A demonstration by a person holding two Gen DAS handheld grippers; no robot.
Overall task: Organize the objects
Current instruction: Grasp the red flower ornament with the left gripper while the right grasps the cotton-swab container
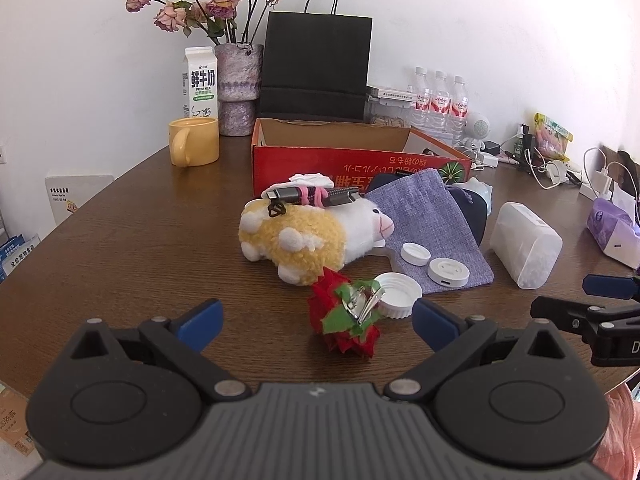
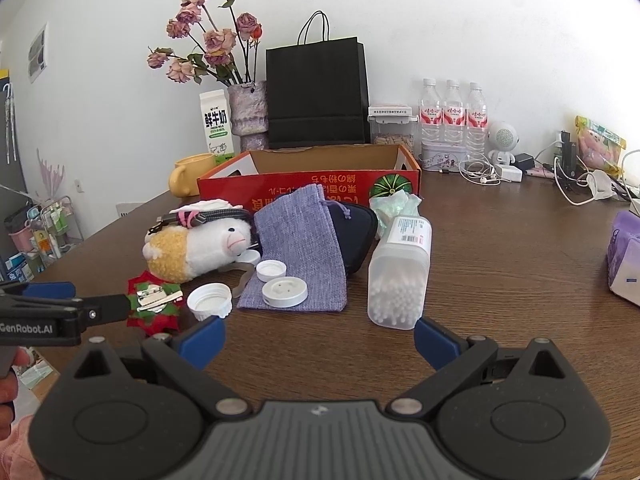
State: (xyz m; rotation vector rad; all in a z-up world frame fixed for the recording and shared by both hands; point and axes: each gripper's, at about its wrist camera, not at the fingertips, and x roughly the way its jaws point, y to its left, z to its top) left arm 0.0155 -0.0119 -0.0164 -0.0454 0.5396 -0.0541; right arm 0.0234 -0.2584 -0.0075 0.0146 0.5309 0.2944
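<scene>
A red fabric flower with a metal hair clip (image 1: pixel 344 320) lies on the brown table (image 1: pixel 140 248), just ahead of and between the fingertips of my open left gripper (image 1: pixel 318 322). Beyond it lie a white bottle cap (image 1: pixel 396 294), a yellow-and-white plush sheep (image 1: pixel 308 236) with a bundled cable (image 1: pixel 312 196) on its back, and a purple cloth pouch (image 1: pixel 424 220) carrying two small white round pieces. My right gripper (image 2: pixel 320 338) is open over bare table, with a clear cotton swab box (image 2: pixel 400 276) lying just past its right finger. An open red cardboard box (image 2: pixel 308 184) stands behind.
At the back stand a yellow mug (image 1: pixel 194 140), a milk carton (image 1: pixel 200 80), a vase of dried roses (image 1: pixel 238 88), a black paper bag (image 1: pixel 316 64) and water bottles (image 2: pixel 452 116). Chargers and cables (image 2: pixel 560 176) crowd the far right. A purple tissue pack (image 2: pixel 624 256) lies at the right edge.
</scene>
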